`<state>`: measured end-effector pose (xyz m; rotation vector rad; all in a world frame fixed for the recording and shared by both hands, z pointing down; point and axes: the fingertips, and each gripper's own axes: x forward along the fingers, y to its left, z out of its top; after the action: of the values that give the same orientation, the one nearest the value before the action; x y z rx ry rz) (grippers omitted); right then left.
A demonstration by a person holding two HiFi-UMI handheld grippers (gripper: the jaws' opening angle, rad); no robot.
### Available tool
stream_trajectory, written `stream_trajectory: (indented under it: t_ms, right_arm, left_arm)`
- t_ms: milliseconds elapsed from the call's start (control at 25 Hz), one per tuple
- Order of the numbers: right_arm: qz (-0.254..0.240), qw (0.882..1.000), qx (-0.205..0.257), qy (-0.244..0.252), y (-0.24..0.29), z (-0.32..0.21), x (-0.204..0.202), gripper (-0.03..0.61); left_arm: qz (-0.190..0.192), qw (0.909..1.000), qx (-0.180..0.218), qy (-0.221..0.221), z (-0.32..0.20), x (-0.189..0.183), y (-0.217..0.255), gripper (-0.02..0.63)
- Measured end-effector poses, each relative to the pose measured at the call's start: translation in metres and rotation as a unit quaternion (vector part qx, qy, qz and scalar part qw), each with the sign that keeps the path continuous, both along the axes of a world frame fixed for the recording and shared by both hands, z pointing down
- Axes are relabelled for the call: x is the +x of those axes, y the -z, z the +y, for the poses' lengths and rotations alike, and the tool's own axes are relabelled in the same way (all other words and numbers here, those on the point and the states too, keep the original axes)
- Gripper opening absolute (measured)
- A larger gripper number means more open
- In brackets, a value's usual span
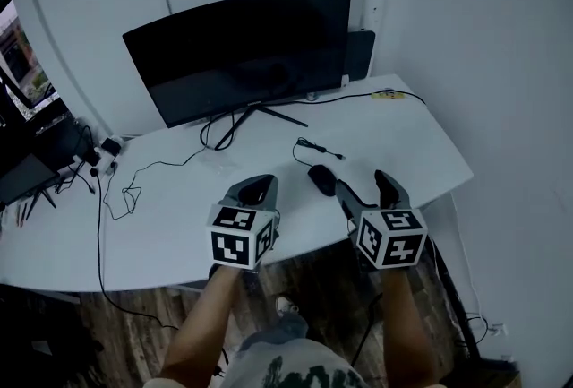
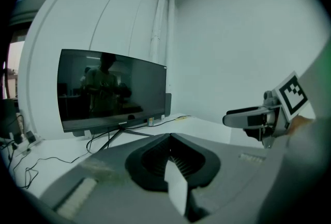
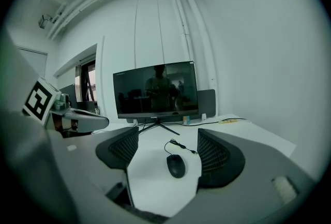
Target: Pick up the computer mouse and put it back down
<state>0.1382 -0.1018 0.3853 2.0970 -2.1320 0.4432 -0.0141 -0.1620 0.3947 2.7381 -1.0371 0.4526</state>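
A black wired computer mouse (image 1: 320, 179) lies on the white table (image 1: 179, 225) near its front edge, its cord (image 1: 315, 147) curled toward the monitor. My right gripper (image 1: 367, 189) is open just right of and behind the mouse, not touching it. In the right gripper view the mouse (image 3: 176, 166) rests on the table ahead, between the spread jaws of the right gripper (image 3: 169, 148). My left gripper (image 1: 255, 191) hovers to the mouse's left, its jaws shut with nothing in them. The left gripper (image 2: 170, 158) shows its closed pads, and the right gripper (image 2: 256, 117) appears at the side.
A wide curved monitor (image 1: 242, 50) stands at the back on a splayed stand, with a dark box (image 1: 360, 53) behind it. Loose cables (image 1: 125, 189) trail over the table's left side. A small yellow item (image 1: 386, 95) lies at the back right. The table's front edge runs under both grippers.
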Motion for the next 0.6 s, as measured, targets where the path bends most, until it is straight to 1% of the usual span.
stream_trajectory:
  t_ms: [160, 320, 600]
  right_arm:
    - [0.007, 1.0, -0.008, 0.011, 0.0, -0.041, 0.0, 0.345]
    - [0.014, 1.0, -0.013, 0.021, 0.003, -0.08, -0.002, 0.345]
    - [0.017, 0.998, -0.031, 0.047, -0.005, -0.12, -0.008, 0.345]
  left_arm:
    - [0.007, 0.9999, -0.008, 0.013, -0.04, -0.002, -0.004, 0.005]
    - [0.013, 0.9997, -0.01, 0.018, -0.075, -0.001, -0.003, 0.005]
    - [0.019, 0.9993, -0.013, 0.031, -0.11, -0.002, -0.005, 0.005]
